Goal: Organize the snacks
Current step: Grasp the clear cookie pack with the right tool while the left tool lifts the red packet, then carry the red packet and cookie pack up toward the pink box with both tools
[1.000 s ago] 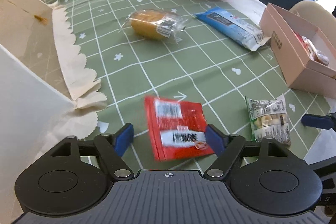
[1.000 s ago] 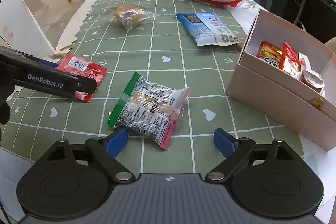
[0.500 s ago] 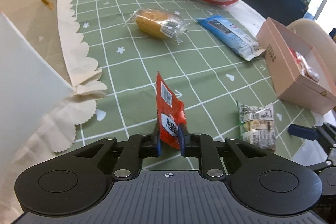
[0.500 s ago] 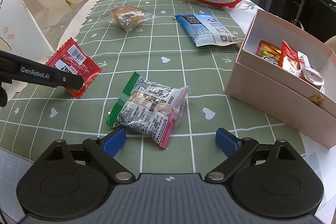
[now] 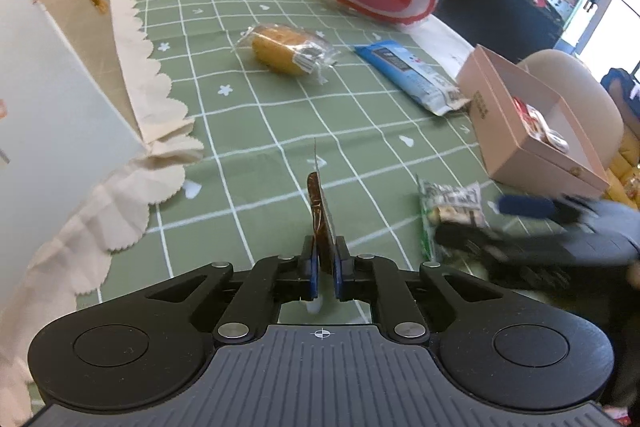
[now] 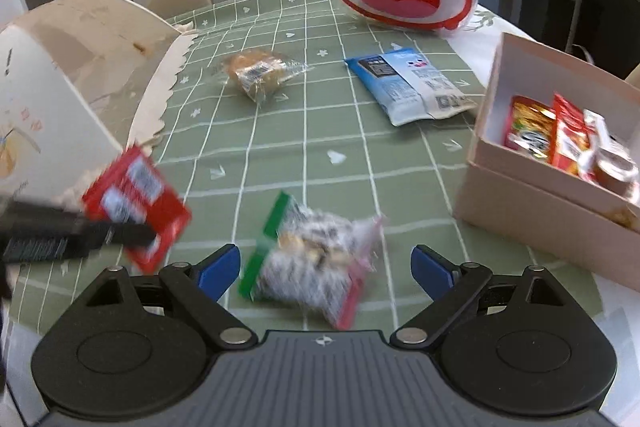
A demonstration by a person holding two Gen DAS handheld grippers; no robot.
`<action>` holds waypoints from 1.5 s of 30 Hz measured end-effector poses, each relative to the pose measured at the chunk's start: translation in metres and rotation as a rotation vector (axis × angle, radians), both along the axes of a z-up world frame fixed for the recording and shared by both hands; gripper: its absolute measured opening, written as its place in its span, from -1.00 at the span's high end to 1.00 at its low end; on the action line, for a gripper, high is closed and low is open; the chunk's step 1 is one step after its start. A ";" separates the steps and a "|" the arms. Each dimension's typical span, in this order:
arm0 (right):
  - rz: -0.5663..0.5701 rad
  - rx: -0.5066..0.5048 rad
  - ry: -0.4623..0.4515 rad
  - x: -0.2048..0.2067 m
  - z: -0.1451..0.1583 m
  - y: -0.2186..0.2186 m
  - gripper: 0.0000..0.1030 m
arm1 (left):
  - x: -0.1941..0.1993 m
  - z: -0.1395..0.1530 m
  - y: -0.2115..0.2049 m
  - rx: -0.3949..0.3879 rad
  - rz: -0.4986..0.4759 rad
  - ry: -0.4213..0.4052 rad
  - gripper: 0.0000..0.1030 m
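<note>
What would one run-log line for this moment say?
left gripper: shut on red packet | right gripper: open over green-edged packet | pink box: part filled

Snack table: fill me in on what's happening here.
A person is sorting snacks with a handheld tool in each hand. The left tool is shut on a red packet, lifted off the green tablecloth. The right tool is open around a clear packet with a green edge lying on the cloth. A pink box on the right already holds several snacks.
</note>
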State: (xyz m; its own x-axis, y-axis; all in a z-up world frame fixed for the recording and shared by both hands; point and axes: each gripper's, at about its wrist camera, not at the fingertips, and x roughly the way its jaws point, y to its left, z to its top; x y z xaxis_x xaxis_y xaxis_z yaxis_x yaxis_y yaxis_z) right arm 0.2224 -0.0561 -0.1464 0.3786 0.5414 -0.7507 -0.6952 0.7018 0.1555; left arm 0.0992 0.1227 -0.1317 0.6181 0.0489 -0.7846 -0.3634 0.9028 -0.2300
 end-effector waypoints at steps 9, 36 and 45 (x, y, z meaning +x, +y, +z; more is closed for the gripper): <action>0.102 -0.073 0.009 -0.015 0.002 0.023 -0.07 | -0.031 0.001 -0.008 -0.031 0.018 -0.005 0.79; 0.179 -0.085 0.031 -0.023 0.007 -0.013 -0.04 | 0.009 -0.003 -0.024 -0.138 -0.134 0.004 0.79; 0.059 -0.106 0.010 -0.010 0.027 -0.062 -0.04 | 0.019 0.006 -0.084 -0.121 -0.382 0.026 0.79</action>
State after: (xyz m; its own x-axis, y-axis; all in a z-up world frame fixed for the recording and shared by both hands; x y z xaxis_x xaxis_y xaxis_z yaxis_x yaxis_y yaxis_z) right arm 0.2121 -0.1181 -0.1193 0.3408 0.4796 -0.8086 -0.7346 0.6726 0.0893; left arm 0.1181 0.0392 -0.1256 0.5538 -0.2742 -0.7862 -0.0138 0.9411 -0.3380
